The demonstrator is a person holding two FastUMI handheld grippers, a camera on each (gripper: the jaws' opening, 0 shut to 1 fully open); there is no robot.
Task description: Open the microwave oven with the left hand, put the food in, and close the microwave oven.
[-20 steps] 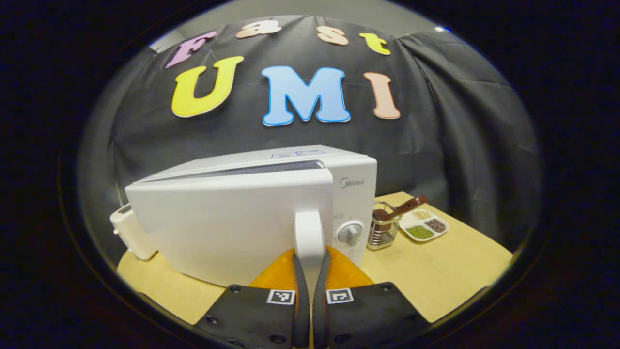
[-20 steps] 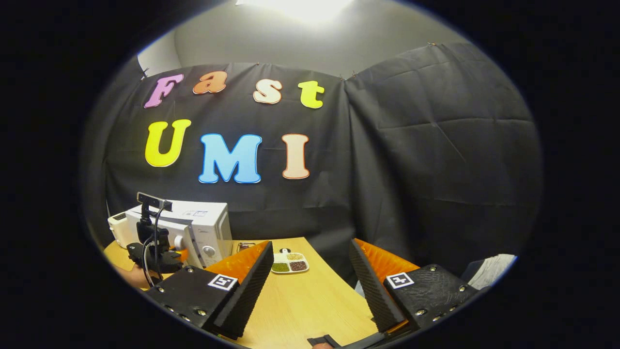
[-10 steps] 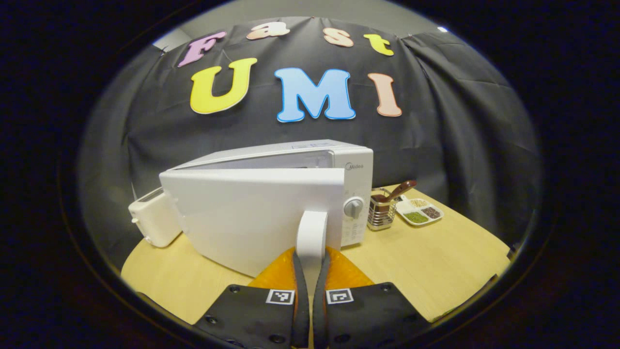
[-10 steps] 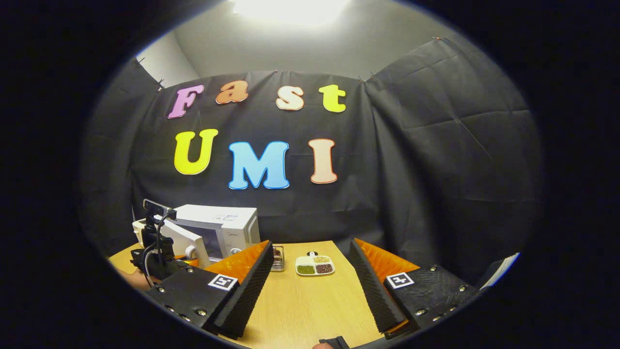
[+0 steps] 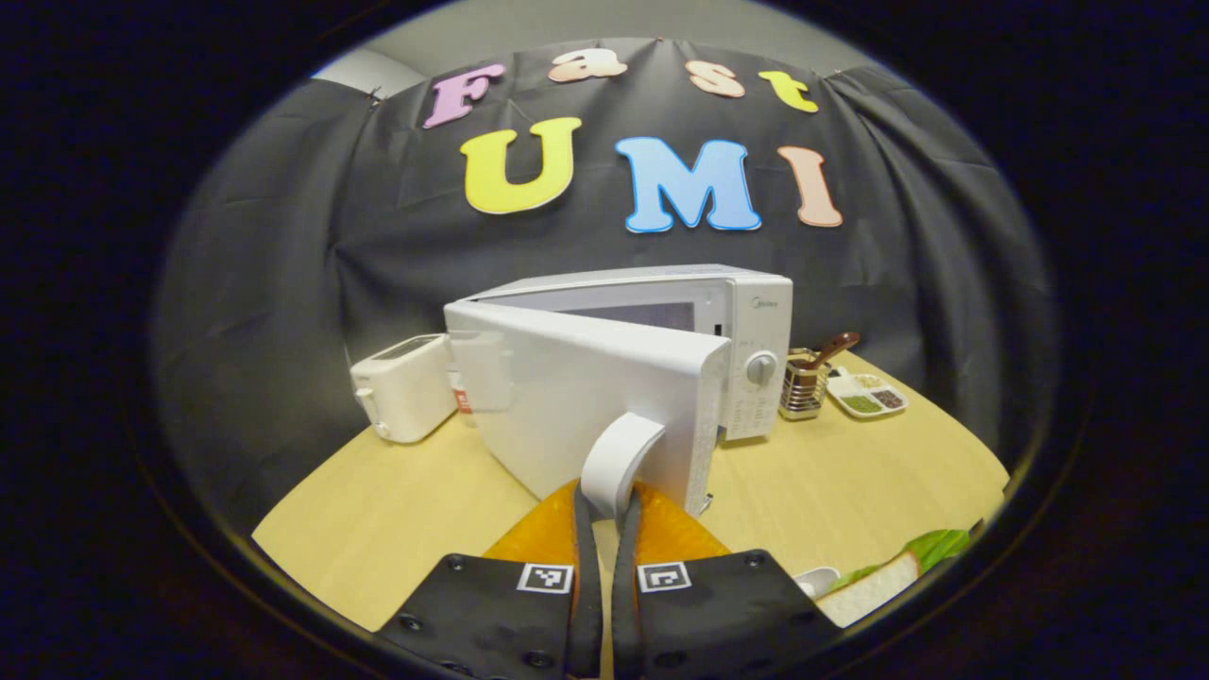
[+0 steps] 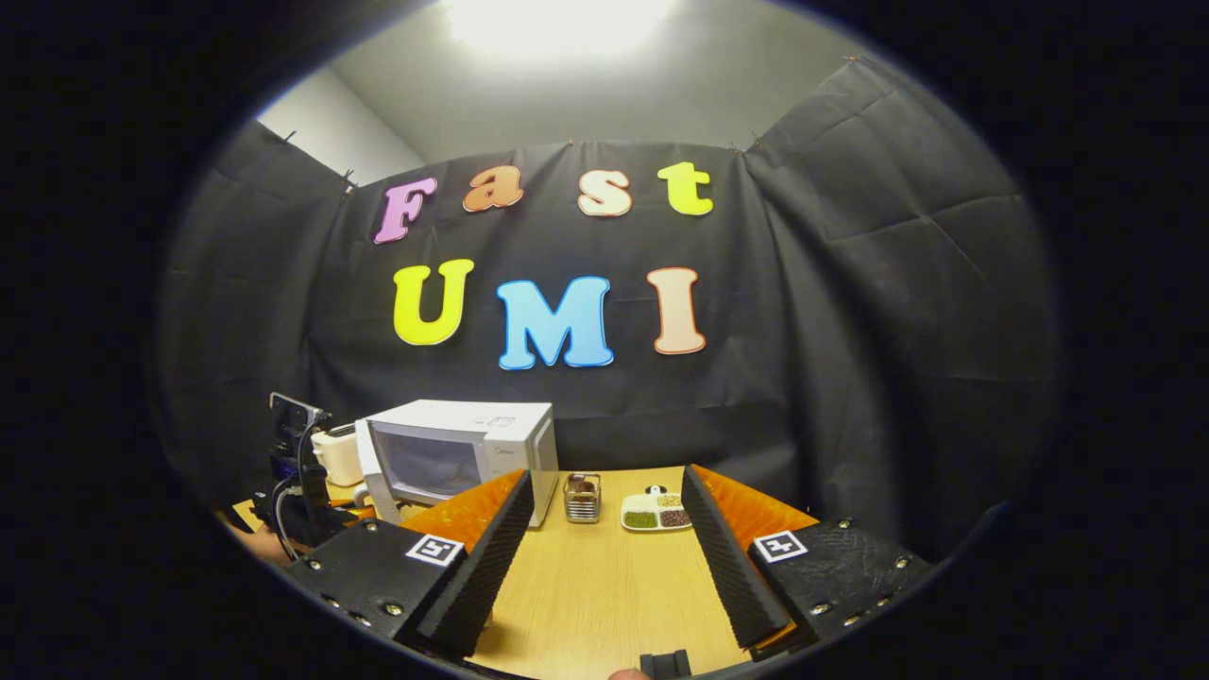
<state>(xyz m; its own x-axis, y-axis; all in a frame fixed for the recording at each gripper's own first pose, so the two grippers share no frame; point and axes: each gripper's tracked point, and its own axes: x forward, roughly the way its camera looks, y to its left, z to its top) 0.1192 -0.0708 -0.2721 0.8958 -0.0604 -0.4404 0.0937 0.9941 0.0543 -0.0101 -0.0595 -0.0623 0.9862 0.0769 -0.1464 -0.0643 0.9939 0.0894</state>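
Observation:
The white microwave (image 5: pixel 751 316) stands at the back of the wooden table (image 5: pixel 397 529), its door (image 5: pixel 576 397) swung well out toward me. My left gripper (image 5: pixel 604 505) is shut on the door's curved white handle (image 5: pixel 619 453), one finger on each side. A sandwich with lettuce (image 5: pixel 883 578) lies at the near right edge on a white plate (image 5: pixel 818 578). In the right gripper view the microwave (image 6: pixel 472 444) shows its cavity, with the door (image 6: pixel 376 484) open to the left beside the left gripper (image 6: pixel 304 496). My right gripper (image 6: pixel 600 557) is open above the table, holding nothing.
A white toaster (image 5: pixel 401 387) sits left of the microwave. Right of the microwave stand a wire utensil holder (image 5: pixel 803 389) with a brown spoon and a divided dish of grains (image 5: pixel 864 397). Bare tabletop (image 6: pixel 604 586) lies under the right gripper.
The microwave door has swung much wider as my left gripper pulled the handle back. The right gripper view has turned left, bringing the microwave nearer its centre.

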